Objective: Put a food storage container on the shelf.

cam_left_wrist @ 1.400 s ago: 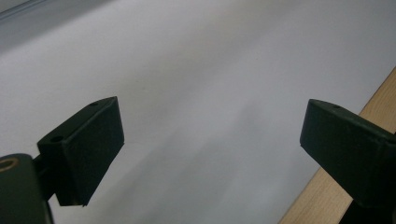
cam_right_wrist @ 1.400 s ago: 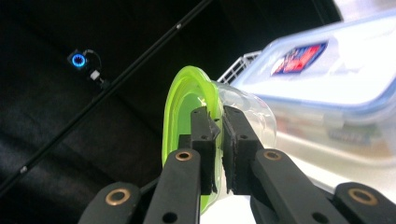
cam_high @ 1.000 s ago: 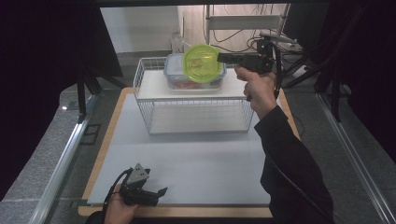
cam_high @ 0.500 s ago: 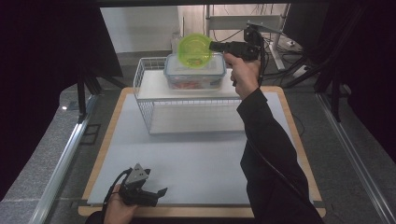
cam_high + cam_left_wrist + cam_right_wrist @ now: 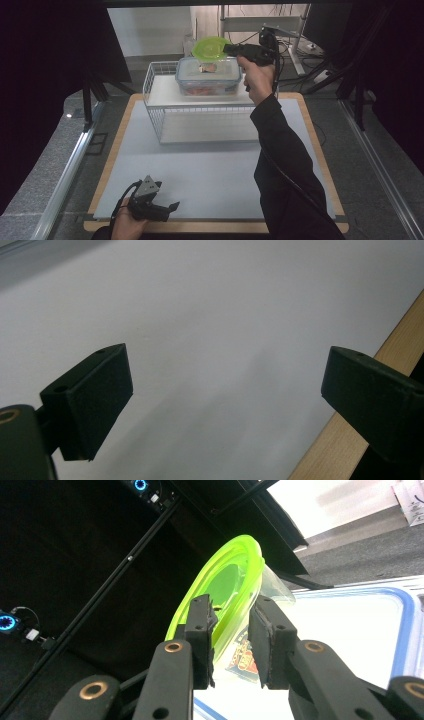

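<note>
Lime-green plastic, a round lid [image 5: 211, 48] on a small clear cup, is seen pinched at its rim by the right gripper [image 5: 231, 645] and held in the air above the blue-rimmed clear storage box [image 5: 209, 77], at about twelve o'clock on the table. The cup's body below the lid is seen poorly, so its contents cannot be told. The box is carried on the white wire shelf rack [image 5: 197, 107], which stands on the far half of the grey mat [image 5: 210, 172]. The left gripper [image 5: 159, 209] is rested at seven o'clock near the wooden table edge [image 5: 340, 435], its jaws spread wide on nothing. A slip is judged possible: the lid is gripped at the edge alone and tilted, so it could twist free and drop onto the box or behind the rack.
</note>
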Available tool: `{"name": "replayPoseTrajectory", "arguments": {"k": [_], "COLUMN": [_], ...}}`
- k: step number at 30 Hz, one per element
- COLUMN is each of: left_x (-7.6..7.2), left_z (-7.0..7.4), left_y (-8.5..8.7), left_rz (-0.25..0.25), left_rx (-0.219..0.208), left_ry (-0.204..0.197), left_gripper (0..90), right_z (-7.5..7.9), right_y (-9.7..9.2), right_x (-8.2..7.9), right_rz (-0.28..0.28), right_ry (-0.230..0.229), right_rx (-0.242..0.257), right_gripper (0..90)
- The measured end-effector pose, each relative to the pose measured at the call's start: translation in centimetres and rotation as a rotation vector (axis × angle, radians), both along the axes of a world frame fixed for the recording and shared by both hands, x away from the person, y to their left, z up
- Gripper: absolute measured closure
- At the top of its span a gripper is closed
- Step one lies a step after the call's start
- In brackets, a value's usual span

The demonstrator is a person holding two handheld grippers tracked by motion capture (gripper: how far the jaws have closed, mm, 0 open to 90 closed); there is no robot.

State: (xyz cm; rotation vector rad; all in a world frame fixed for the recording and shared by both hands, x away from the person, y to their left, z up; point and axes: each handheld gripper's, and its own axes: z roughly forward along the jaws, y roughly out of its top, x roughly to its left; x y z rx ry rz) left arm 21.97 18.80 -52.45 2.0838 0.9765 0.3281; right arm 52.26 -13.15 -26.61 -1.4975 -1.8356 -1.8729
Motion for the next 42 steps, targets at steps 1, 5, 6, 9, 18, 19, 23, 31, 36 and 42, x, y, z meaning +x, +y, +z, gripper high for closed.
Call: {"name": "replayPoseTrajectory", "arguments": {"k": [1,5,6,9,18,19,23,31,36,42], "left_x": [0.0,0.0,0.0,0.0,0.0,0.0,0.0,0.0,0.0,0.0], "left_z": [0.0,0.0,0.0,0.0,-0.1,-0.1,-0.1,-0.1,0.0,0.0], "left_y": [0.0,0.0,0.0,0.0,-0.1,-0.1,-0.1,-0.1,-0.1,-0.1], "left_rz": [0.000,-0.002,-0.002,-0.003,-0.005,-0.005,-0.005,-0.003,-0.002,0.001], "left_rx": [0.000,0.003,0.003,0.004,0.006,0.006,0.008,0.009,0.011,0.007], "left_ry": [0.001,0.003,0.003,0.004,0.007,0.007,0.008,0.007,0.003,0.000], "left_gripper": [6.2,6.2,6.2,6.2,6.1,6.1,6.1,6.0,5.8,5.4], "right_z": [0.0,-0.1,-0.2,-0.2,-0.5,-0.5,-0.4,0.2,0.1,-0.4], "right_y": [0.0,0.3,0.4,0.6,1.2,1.2,1.2,1.1,0.7,0.1], "right_x": [0.0,0.0,0.0,-0.2,-0.5,-0.5,-0.8,-1.7,-2.9,-4.2], "right_rz": [0.000,0.005,0.006,0.016,0.037,0.037,0.033,0.036,0.061,0.079], "right_ry": [0.000,0.006,0.007,0.008,0.015,0.015,0.002,-0.078,-0.138,-0.183], "right_rx": [0.000,-0.002,-0.002,-0.007,-0.024,-0.024,-0.038,-0.099,-0.142,-0.201], "right_gripper": [71.4,69.4,68.6,66.8,63.7,63.7,58.9,41.5,34.2,29.5]}}
